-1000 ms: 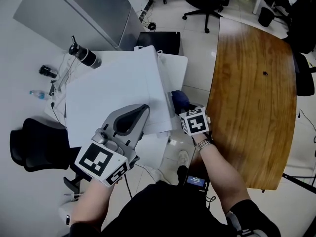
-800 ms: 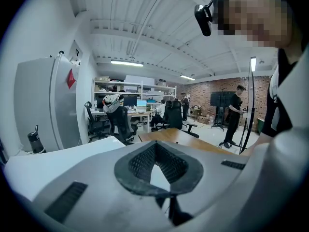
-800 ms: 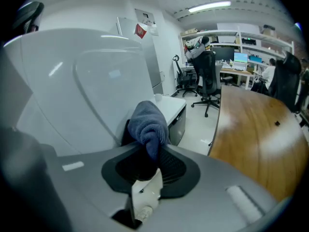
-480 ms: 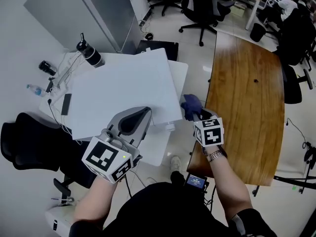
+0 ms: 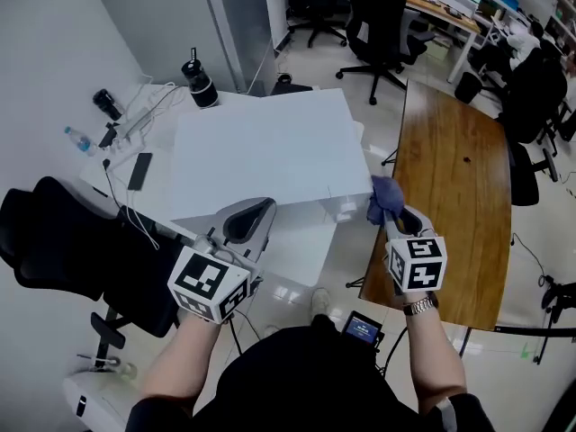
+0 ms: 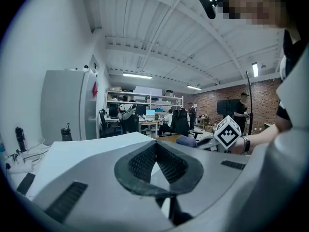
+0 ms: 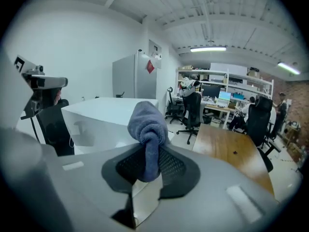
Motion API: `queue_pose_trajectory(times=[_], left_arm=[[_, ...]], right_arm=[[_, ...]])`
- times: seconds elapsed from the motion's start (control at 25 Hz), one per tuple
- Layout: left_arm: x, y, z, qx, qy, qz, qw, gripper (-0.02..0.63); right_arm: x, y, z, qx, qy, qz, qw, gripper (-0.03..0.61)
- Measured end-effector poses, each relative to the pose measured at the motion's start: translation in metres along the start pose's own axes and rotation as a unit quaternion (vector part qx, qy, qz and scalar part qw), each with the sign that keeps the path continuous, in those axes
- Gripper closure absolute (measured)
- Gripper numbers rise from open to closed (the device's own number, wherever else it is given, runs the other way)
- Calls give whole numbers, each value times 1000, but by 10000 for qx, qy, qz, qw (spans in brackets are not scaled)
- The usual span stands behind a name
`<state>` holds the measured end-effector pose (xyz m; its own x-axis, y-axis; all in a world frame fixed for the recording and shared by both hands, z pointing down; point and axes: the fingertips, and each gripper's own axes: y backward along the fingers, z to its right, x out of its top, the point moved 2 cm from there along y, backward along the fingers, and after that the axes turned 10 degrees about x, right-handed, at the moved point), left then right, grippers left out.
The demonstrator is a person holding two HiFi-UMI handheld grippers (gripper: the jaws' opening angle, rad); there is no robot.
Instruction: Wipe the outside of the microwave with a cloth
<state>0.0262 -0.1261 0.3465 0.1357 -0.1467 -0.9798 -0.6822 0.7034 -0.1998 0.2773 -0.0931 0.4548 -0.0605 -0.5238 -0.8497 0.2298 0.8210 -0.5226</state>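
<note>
A white box-shaped microwave (image 5: 265, 151) stands on a white desk, and I look down on its flat top. My right gripper (image 5: 396, 216) is shut on a bunched blue-grey cloth (image 5: 385, 196), held just off the microwave's near right corner. In the right gripper view the cloth (image 7: 147, 129) sticks up from between the jaws, with the microwave (image 7: 108, 114) ahead on the left. My left gripper (image 5: 256, 216) is shut and empty at the microwave's near edge. In the left gripper view its jaws (image 6: 155, 148) meet over the white top (image 6: 82, 151).
A long wooden table (image 5: 454, 178) runs along the right. A black office chair (image 5: 63, 241) stands at the left. On the desk behind the microwave are a black bottle (image 5: 200, 84), a phone (image 5: 139, 171) and cables. A grey cabinet (image 5: 180, 12) stands at the back.
The right gripper has risen with the cloth from low beside the microwave up to its near right corner. The left gripper has shifted along the near edge, still shut.
</note>
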Motion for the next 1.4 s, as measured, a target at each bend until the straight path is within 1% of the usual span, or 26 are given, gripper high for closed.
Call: queue_pose_trajectory(times=[0.12, 0.24, 0.6, 0.84, 1.04, 1.2, 1.4], left_arm=[[-6, 30, -16, 117, 79, 40, 9999, 609], [-13, 59, -30, 218, 143, 58, 9996, 609], [-33, 134, -61, 541, 202, 86, 9983, 609], [-46, 182, -83, 830, 285, 60, 9961, 609], [-62, 219, -101, 1118, 367, 22, 9930, 609], [-73, 246, -118, 1364, 420, -26, 9898, 609], [-89, 277, -136, 1661, 505, -125, 9847, 609]], right_arm=[[8, 16, -31, 6, 152, 99, 9998, 505], [13, 24, -67, 103, 291, 174, 9994, 505], [12, 8, -185, 812, 712, 202, 9939, 505], [4, -14, -265, 1419, 1018, 114, 9846, 505], [-3, -44, -326, 1890, 1285, 83, 9735, 505], [-9, -76, -365, 2171, 1417, -79, 9658, 505], [-12, -114, -401, 2442, 1506, -318, 9574, 505]])
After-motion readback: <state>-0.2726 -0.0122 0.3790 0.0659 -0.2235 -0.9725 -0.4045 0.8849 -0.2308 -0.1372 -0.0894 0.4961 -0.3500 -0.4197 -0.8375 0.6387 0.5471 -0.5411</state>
